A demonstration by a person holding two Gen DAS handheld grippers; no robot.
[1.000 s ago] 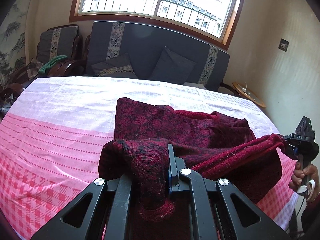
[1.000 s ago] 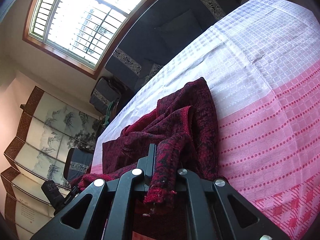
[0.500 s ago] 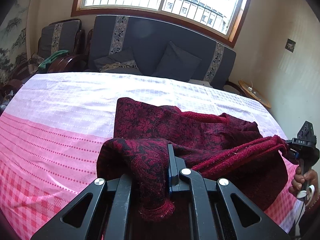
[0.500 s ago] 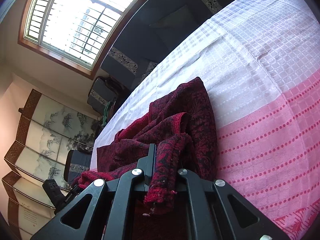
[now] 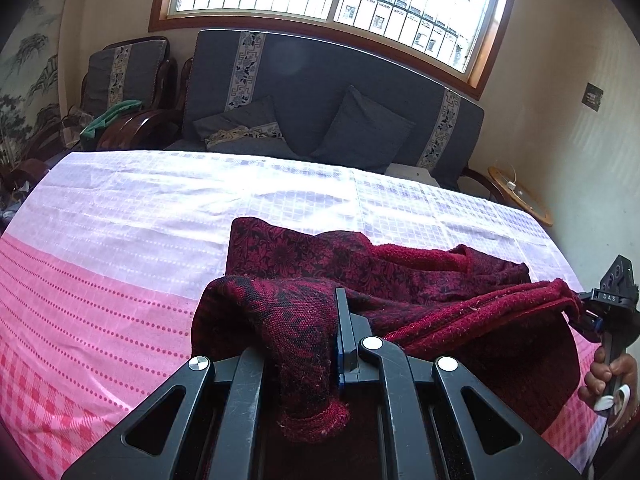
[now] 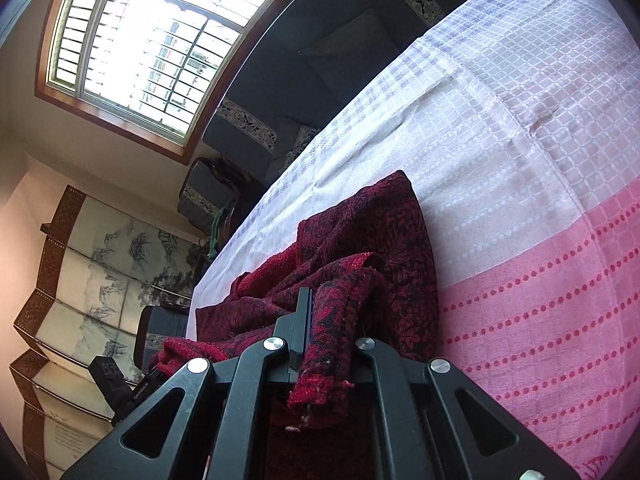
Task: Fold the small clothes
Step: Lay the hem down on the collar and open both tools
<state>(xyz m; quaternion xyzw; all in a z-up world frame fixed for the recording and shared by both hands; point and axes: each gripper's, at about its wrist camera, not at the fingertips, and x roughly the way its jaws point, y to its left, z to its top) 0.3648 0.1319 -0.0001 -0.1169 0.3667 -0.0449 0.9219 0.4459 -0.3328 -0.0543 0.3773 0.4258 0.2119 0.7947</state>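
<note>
We see the dark red knit garment half raised over the pink-and-white worktop cloth; left claw and right claw each pinch 1 edge.

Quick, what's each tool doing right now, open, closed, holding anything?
Left tool: closed on a corner of the dark red knit garment.
Right tool: closed on another corner of the same garment.
</note>
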